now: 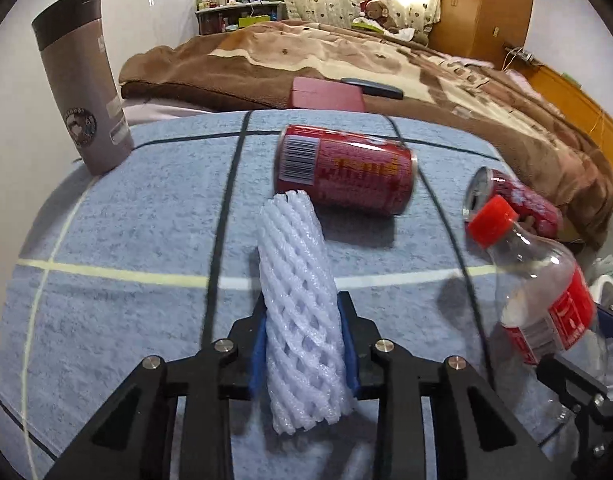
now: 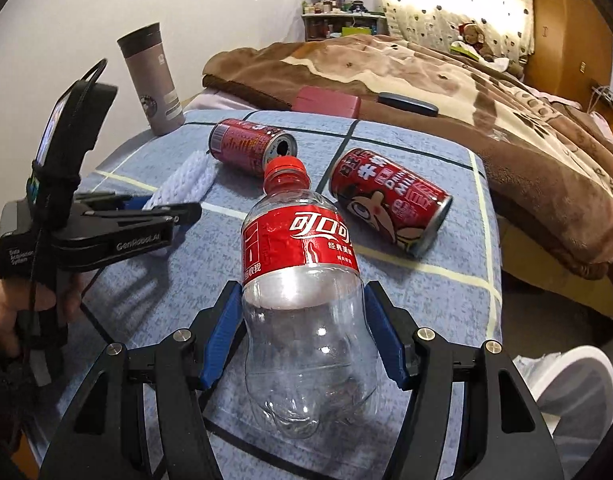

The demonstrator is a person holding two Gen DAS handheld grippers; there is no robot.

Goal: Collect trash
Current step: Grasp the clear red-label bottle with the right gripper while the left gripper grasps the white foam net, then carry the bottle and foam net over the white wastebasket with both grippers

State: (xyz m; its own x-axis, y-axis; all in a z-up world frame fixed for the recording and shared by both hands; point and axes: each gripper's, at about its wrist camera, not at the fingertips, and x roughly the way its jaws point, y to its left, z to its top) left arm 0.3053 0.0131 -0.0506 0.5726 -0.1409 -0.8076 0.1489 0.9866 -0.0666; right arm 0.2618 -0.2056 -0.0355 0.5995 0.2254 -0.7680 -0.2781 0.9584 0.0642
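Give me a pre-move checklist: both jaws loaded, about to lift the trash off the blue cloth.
1. Left gripper shut on foam net: ok, pads press both sides.
2. Right gripper shut on bottle: ok, blue pads touch its clear body.
3. Bottle cap on: ok.
4. Lift path clear of the two cans: ok, both lie beyond the held items; the net's far end is close to the nearer can.
5. Tumbler out of the way: ok, upright at the far left corner.
6. Bin location: cannot tell, none clearly in view.
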